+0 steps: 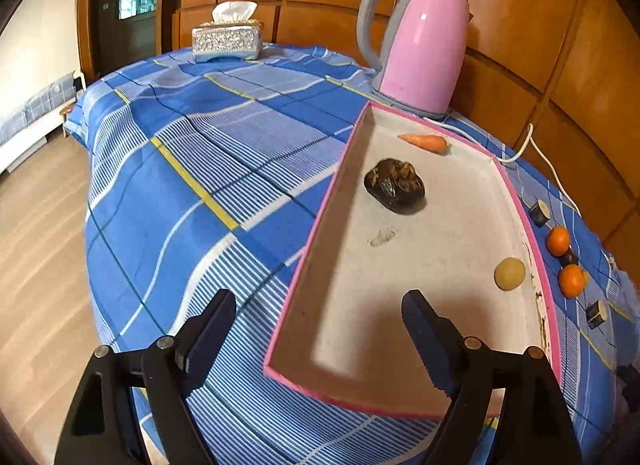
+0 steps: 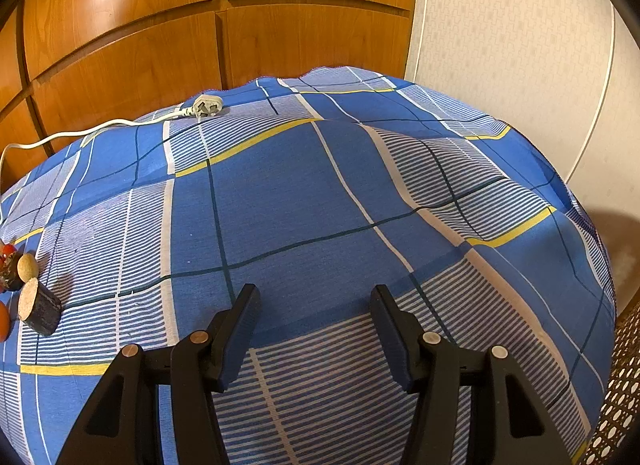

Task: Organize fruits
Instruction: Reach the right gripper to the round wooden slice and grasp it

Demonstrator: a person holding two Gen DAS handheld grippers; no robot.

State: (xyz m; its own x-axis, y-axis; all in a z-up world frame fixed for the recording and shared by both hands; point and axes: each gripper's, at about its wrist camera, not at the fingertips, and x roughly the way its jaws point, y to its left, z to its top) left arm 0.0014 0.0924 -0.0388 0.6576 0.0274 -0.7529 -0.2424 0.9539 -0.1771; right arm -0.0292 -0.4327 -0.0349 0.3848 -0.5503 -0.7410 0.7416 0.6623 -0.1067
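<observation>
Both tools hang wide open and empty: the left gripper (image 1: 316, 339) straddles the near left rim of the pink-edged tray (image 1: 320, 221), and the right gripper (image 2: 314, 335) hovers over bare blue plaid cloth (image 2: 288, 209). The tray's long axis runs away toward the pink kettle (image 1: 420, 45), holding a pale round fruit (image 1: 509, 274), a dark lump (image 1: 394, 184) and, farthest, a carrot (image 1: 426, 142) lying crosswise, tip pointing left. Only the left view shows this, plus two oranges (image 1: 558, 240) outside the tray's right rim and a tissue box (image 1: 227, 41); the right view alone shows the white plug (image 2: 207, 106) and a dark cut piece (image 2: 39, 307).
</observation>
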